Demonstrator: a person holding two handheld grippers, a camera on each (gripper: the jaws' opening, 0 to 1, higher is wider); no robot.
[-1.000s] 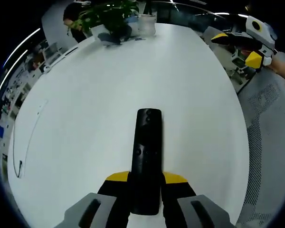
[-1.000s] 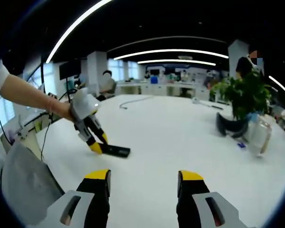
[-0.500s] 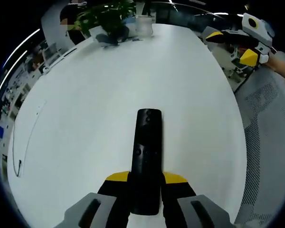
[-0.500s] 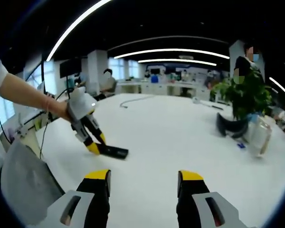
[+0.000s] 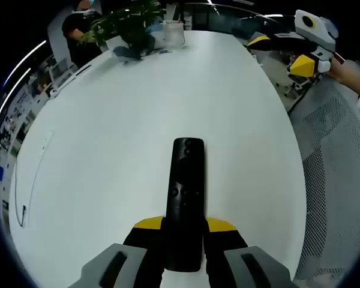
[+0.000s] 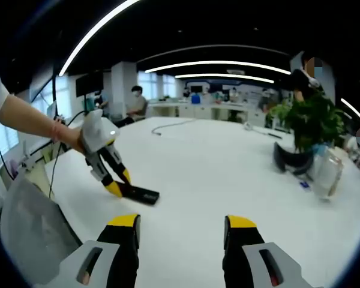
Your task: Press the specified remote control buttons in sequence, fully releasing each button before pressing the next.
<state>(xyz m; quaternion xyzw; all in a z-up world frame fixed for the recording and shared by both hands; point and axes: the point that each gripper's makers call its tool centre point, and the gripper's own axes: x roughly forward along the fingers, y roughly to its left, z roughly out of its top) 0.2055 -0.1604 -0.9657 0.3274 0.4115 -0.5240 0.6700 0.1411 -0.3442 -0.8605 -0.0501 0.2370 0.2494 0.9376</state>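
A slim black remote control [image 5: 185, 198], long and rectangular with rounded corners and small round buttons, lies flat on the smooth white table [image 5: 108, 150]. The left gripper [image 5: 185, 231] holds its near end, yellow-tipped black jaws pressed against both long edges. In the right gripper view the right gripper [image 6: 183, 225] hangs above the table with jaws spread wide and nothing between them. A leafy green plant [image 6: 309, 123] stands near a clear glossy container [image 6: 325, 171].
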